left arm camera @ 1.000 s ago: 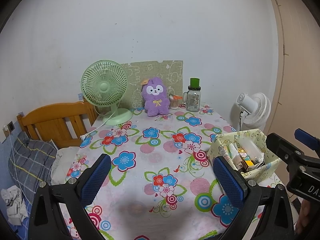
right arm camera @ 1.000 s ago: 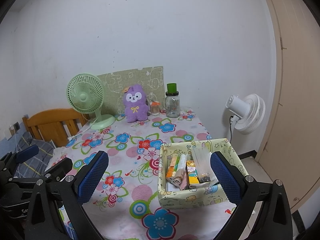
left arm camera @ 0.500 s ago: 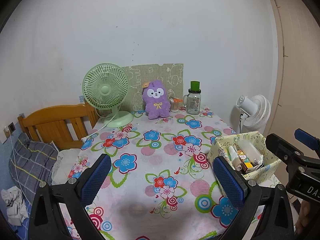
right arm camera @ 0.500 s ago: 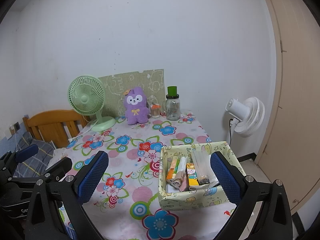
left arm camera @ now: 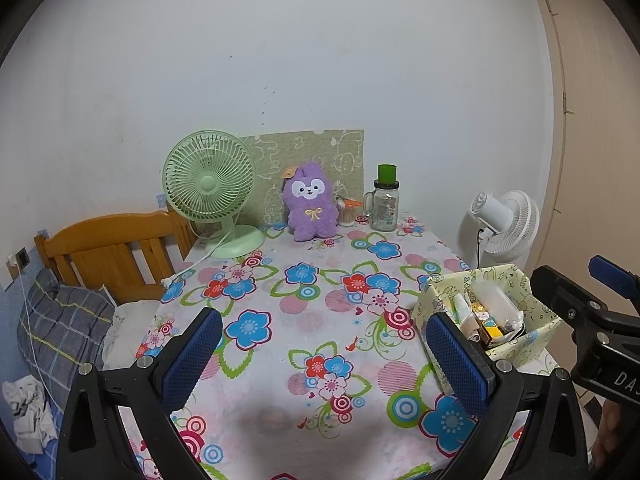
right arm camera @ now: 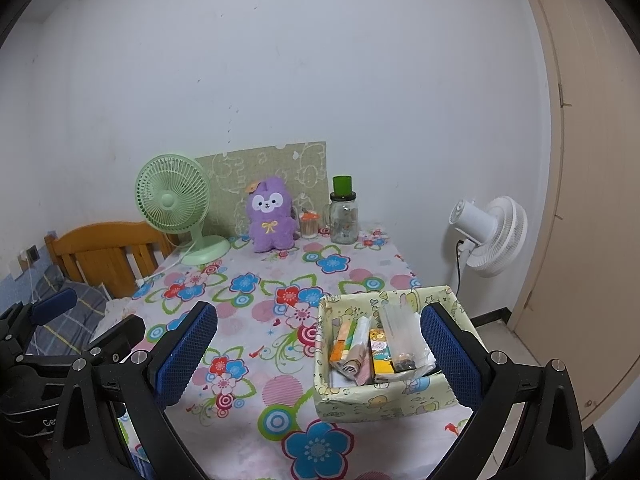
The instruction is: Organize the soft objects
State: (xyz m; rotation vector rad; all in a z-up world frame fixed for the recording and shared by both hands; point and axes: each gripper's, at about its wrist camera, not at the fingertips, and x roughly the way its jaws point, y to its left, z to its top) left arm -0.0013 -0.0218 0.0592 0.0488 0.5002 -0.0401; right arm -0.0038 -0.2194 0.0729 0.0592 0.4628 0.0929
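Observation:
A purple plush rabbit sits upright at the far end of the flowered table, leaning on a green patterned board. My left gripper hangs open over the near table edge, far from the plush, nothing between its blue pads. My right gripper is open too, above the near right side, its right pad beside a pale green patterned box stuffed with packets and tubes.
A green desk fan stands left of the plush, its cord trailing off the table. A glass jar with a green lid and a small cup stand right of it. A wooden headboard, bedding and a white floor fan flank the table.
Both grippers have drawn back and risen slightly; the plush and fan look a little farther and lower in view. Nothing on the table has moved.

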